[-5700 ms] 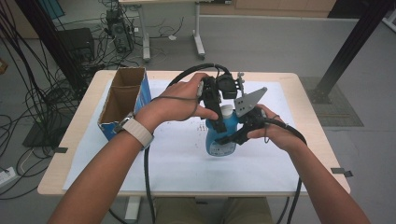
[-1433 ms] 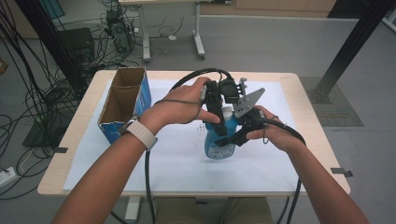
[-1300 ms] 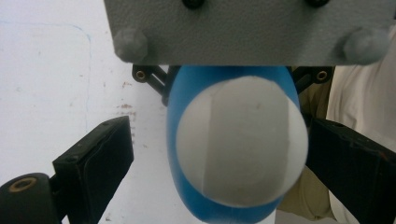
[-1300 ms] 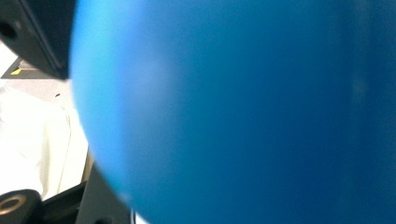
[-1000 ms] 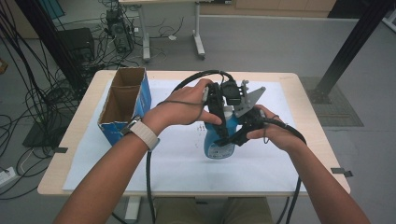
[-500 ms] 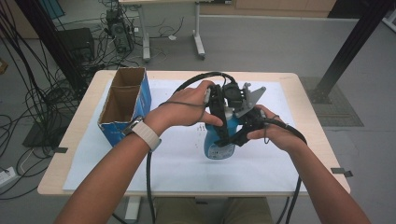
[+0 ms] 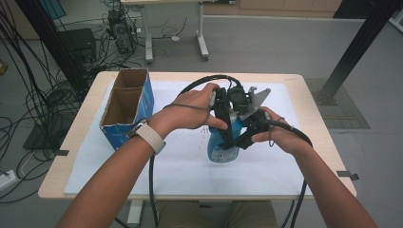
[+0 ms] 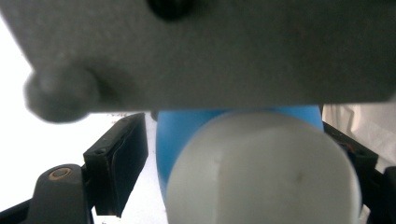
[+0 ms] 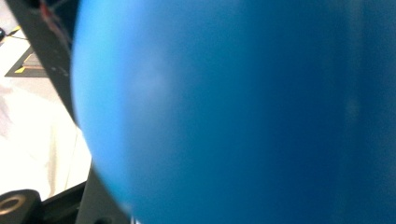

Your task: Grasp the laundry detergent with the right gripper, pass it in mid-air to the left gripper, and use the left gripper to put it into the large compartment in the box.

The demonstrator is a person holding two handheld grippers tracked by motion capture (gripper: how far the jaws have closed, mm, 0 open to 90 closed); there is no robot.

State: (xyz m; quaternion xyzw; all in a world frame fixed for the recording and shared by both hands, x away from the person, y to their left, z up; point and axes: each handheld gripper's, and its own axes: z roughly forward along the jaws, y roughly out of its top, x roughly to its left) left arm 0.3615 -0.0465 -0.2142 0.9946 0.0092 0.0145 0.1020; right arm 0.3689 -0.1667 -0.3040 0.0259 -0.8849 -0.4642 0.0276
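Clamping the blue bottle (image 7: pixel 222 145) low on its body, the right gripper (image 7: pixel 242 139) held it upright on the counter (image 7: pixel 304 95), its fingers (image 9: pixel 56 60) tight against the blue wall; the left gripper (image 7: pixel 227 124) pointed down over the white cap (image 8: pixel 261 168), its fingers (image 8: pixel 122 158) having just been closing, the cap between them but a gap still beside one pad; both forearms reached in from below; a cardboard box (image 7: pixel 124 107) stood well apart at the left.

table (image 7: pixel 313 142) | white sheet (image 7: pixel 180 166) on top | open blue cardboard box (image 7: pixel 126 107) left side
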